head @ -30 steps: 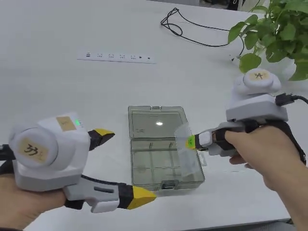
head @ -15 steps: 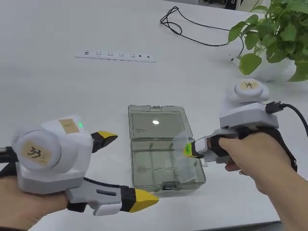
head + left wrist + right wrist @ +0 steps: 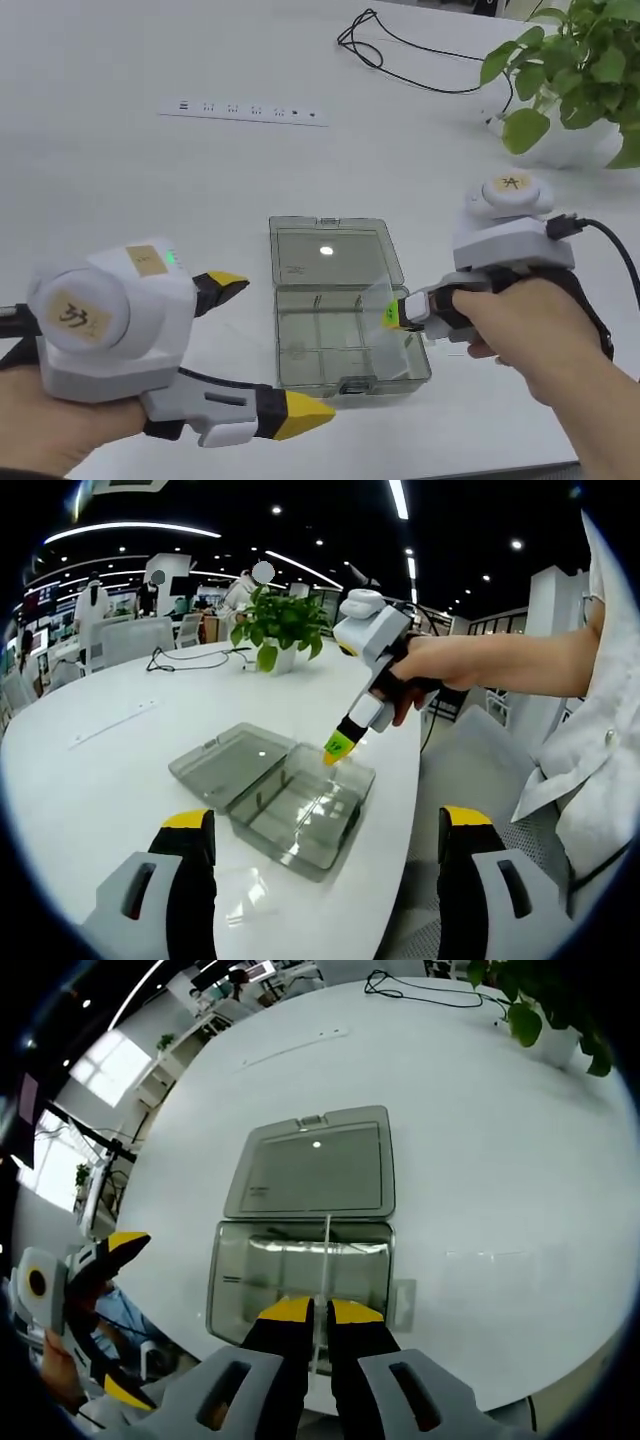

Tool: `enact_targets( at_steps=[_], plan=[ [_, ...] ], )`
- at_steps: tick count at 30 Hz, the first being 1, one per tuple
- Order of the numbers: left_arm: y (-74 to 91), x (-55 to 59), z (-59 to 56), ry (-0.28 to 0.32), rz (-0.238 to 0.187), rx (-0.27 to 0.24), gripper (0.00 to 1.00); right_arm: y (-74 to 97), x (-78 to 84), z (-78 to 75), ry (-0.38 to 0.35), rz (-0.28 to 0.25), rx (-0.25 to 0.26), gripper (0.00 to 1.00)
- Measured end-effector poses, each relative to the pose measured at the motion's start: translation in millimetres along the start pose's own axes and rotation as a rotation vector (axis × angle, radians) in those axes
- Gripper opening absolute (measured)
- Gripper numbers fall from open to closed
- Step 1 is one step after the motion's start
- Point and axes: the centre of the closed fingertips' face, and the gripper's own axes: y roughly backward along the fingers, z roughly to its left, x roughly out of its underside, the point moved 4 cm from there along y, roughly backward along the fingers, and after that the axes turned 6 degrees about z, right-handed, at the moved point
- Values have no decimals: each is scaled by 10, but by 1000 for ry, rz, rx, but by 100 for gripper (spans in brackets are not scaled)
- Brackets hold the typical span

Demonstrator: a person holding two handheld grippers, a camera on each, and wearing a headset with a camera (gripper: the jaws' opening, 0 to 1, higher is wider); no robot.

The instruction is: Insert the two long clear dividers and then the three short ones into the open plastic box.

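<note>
At tabletop (image 3: 110, 200) centre: box (image 3: 318, 345), its lid (image 3: 328, 247) lying open and flat on the far side, the tray nearer.
Right claw (image 3: 393, 315): clamped on a clear divider (image 3: 383, 335), at the tray's right edge.
Divider, head view: its broad face slants down into the right part of the tray.
Divider, right gripper view: seen edge-on, a thin line from the jaws to the tray's far wall; whether it is seated I cannot tell.
Left claw (image 3: 265, 348): jaws wide apart, holding nothing, near left of the box.
Left gripper view: a clear piece (image 3: 243, 892) lies flat on the tabletop between the box and that view's left jaw.
Right gripper view: a faint sheet (image 3: 488, 1268) lies right of the box.
Far tabletop: power strip (image 3: 245, 110), cable (image 3: 420, 62), and a plant (image 3: 572, 70) far right.
</note>
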Motion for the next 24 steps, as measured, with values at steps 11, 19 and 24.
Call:
enact_targets(
  at_steps=[11, 19, 24],
  plan=[
    [-4, 5, 8, 5, 7, 0, 94, -39, -28, 13, 36, 6, 13, 7],
    [-1, 16, 5, 2, 13, 1, 94, -84, -30, 41, 89, 11, 15, 7],
    [-1, 15, 13, 3, 19, -1, 94, -166, -16, 55, 109, 23, 4, 8]
  ],
)
